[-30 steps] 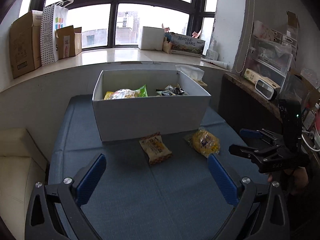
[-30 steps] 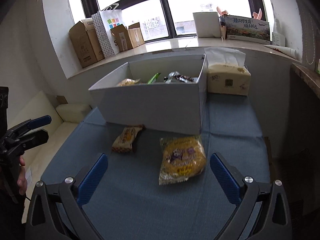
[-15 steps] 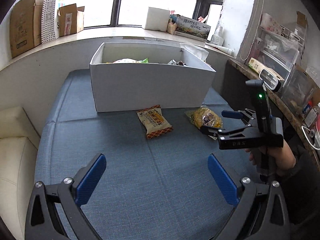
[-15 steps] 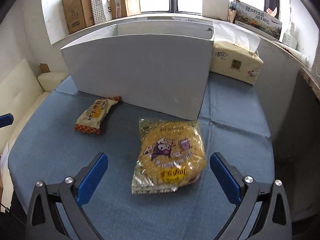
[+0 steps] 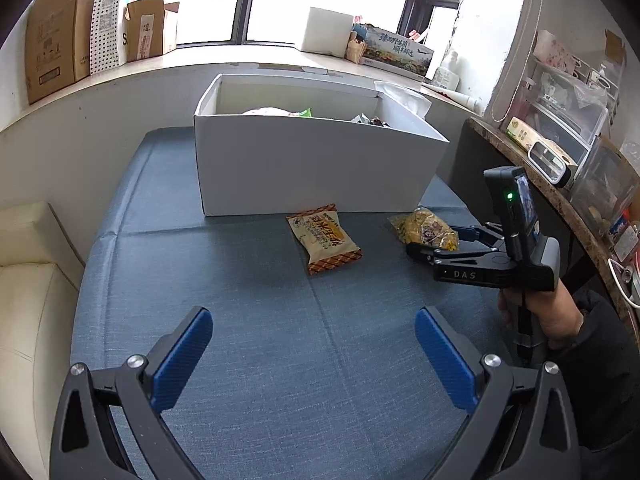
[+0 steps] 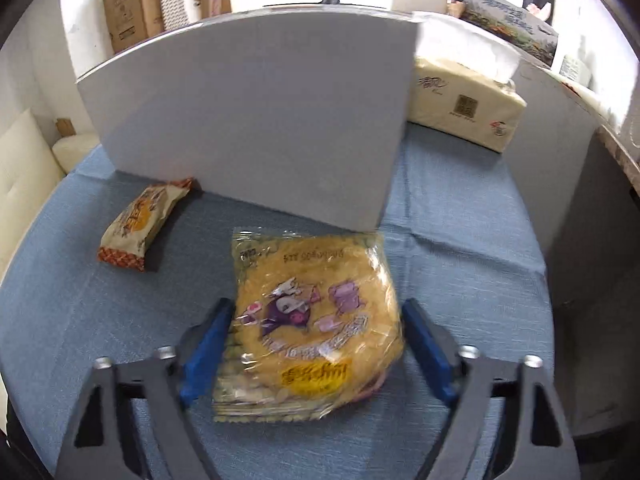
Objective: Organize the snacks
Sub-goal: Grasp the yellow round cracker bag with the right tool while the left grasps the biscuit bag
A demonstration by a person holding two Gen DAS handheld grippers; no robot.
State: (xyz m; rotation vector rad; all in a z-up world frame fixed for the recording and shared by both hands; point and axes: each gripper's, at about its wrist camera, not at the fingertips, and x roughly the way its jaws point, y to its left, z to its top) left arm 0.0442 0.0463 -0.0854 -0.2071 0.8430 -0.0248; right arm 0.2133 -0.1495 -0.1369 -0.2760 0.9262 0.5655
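A yellow snack bag with a purple cartoon print lies on the blue cloth surface in front of the white box. My right gripper straddles it, one blue pad on either side, and the jaws are closing; the left pad is at the bag's edge and the right pad is a sliver off it. From the left wrist, the right gripper sits low over the yellow bag. A beige and orange snack packet lies left of it. My left gripper hovers open and empty above the cloth.
The white box holds several snacks and stands just behind both packets. A tissue pack sits right of the box. A cluttered shelf runs along the right; cream cushions lie on the left. Cardboard boxes line the windowsill.
My right gripper dropped down over the yellow bag and its jaws narrowed around it. The left gripper sank slightly, tilting further down toward the cloth.
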